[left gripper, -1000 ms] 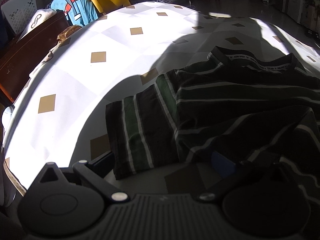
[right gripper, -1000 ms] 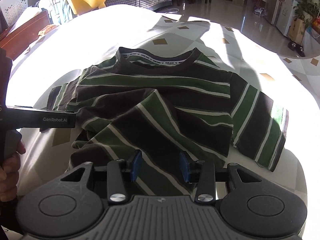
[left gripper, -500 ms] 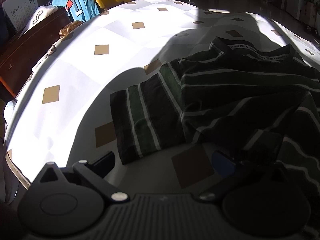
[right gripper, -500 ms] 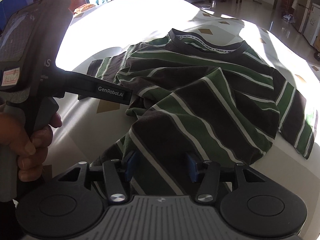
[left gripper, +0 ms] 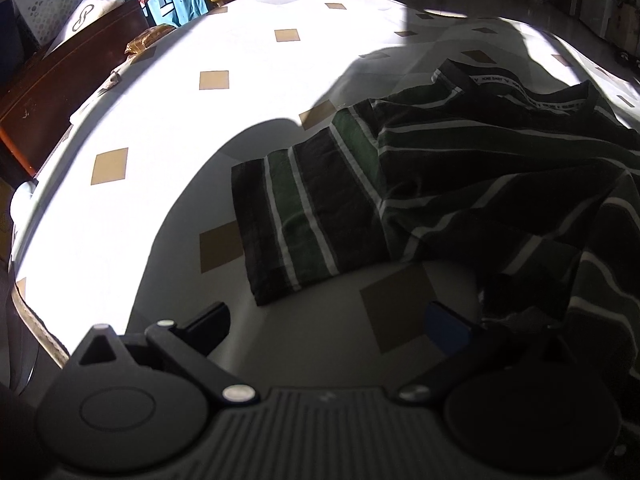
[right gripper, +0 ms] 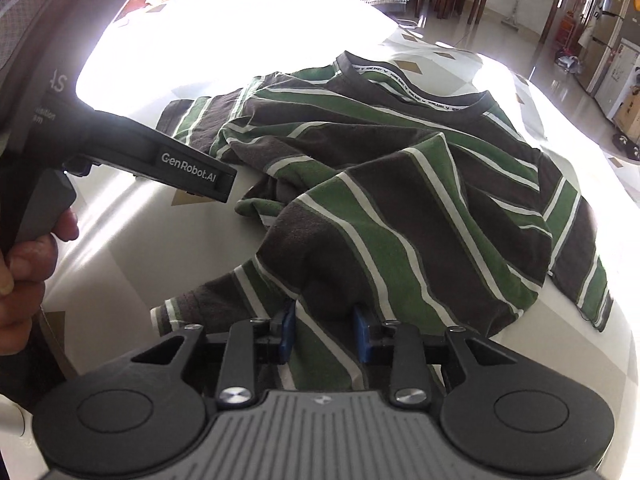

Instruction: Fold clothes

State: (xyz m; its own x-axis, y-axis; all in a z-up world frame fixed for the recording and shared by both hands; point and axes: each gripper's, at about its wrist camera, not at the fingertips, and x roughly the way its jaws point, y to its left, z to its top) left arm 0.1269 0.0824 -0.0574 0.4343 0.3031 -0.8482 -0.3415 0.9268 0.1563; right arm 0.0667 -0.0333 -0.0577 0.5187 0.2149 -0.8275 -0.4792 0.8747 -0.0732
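striped t-shirt (right gripper: pixel 400 200) rumpled on table, hem apparently pinched by right gripper (right gripper: pixel 324 330), left gripper (left gripper: pixel 328 320) spread

both wrist views sit low and close, facing across the table (left gripper: pixel 168 92), sharing the striped shirt (right gripper: pixel 400 200).

White tablecloth with tan diamonds (left gripper: pixel 160 92), striped green shirt (right gripper: pixel 400 184) lying on it

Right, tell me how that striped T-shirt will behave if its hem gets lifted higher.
The striped T-shirt is probably floppy: it drapes and bunches around the right hand-held gripper pinching its hem. It will likely sag and trail rather than hold shape. It seems light; the sleeve lies flat and may drag along the tablecloth.
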